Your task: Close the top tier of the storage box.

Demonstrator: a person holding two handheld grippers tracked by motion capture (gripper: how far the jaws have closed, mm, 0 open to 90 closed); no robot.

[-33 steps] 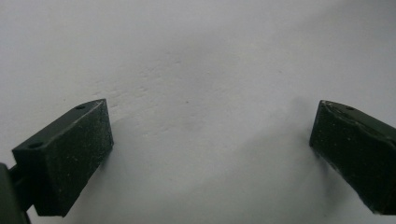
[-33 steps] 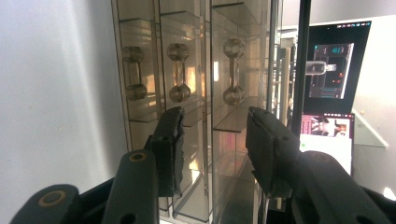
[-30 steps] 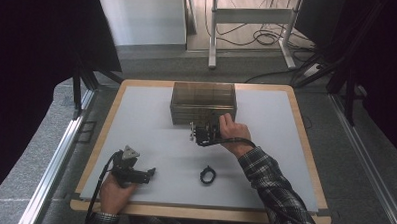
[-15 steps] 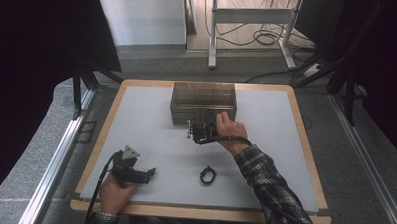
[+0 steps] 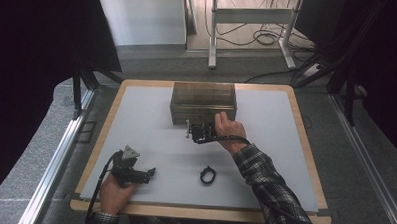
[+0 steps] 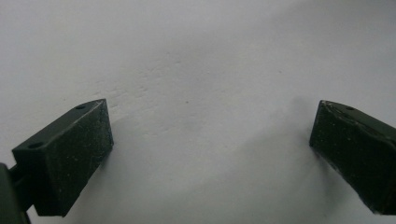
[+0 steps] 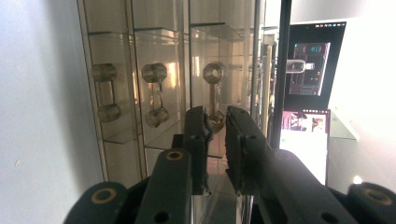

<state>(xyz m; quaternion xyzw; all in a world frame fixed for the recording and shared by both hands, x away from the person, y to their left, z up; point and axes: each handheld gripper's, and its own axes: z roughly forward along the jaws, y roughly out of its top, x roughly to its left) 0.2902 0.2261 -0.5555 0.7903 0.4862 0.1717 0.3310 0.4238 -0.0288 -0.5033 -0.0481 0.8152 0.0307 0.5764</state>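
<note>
A white table (image 5: 151, 125) with a wooden rim carries a clear drawer box (image 5: 203, 102) at the far middle and a black ring (image 5: 207, 175) near the front.

The person wears a plaid shirt in dark blue, grey and white checks; the right sleeve (image 5: 271, 187) reaches to the wrist, and the left cuff (image 5: 102, 217) shows the same pattern. The left claw (image 5: 145, 173) is black, with a grey three-cornered plate on top and a black cable trailing from its body. Its two pads are blocky, matte black wedges with small round holes in their upper faces. The right claw (image 7: 215, 122) is also black, with brass-ringed screw holes along its arms and a black cable looping from it.
</note>
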